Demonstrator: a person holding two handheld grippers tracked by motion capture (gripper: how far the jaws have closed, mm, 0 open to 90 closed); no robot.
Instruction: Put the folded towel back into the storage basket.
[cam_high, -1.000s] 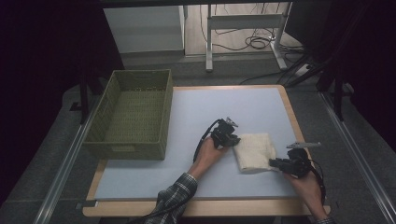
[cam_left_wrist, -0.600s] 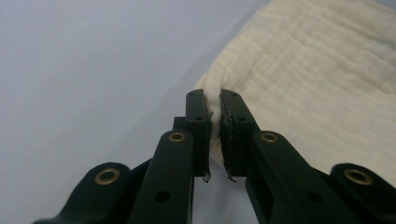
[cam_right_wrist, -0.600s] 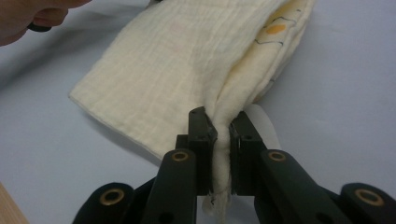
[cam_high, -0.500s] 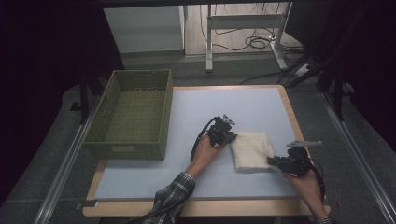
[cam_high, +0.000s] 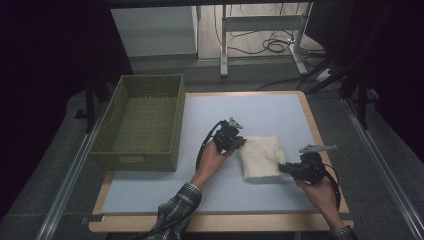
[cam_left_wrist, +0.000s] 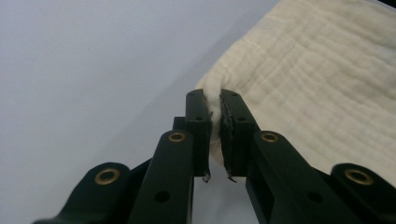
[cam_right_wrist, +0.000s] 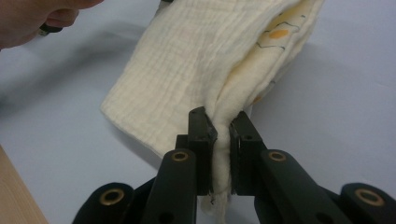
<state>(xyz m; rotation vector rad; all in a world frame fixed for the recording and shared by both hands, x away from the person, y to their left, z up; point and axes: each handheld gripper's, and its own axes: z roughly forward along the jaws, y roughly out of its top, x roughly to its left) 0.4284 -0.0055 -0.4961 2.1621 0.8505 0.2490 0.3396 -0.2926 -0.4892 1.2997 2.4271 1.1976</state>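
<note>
Folded cream cloth (cam_high: 260, 157) on pale blue bench (cam_high: 280, 112), right of centre, toward near edge. Left claw (cam_high: 239, 142) clamped on cloth's far-left corner; in left gripper view, fabric pinched tight between jaws, left claw (cam_left_wrist: 213, 109) nearly closed. Right claw (cam_high: 283, 168) clamped on near-right corner; right gripper view shows layers squeezed between jaws, right claw (cam_right_wrist: 223, 122) narrow, yellow print peeking inside fold of cloth (cam_right_wrist: 196, 60). Green woven basket (cam_high: 107, 150) sits left, well apart from cloth.
</note>
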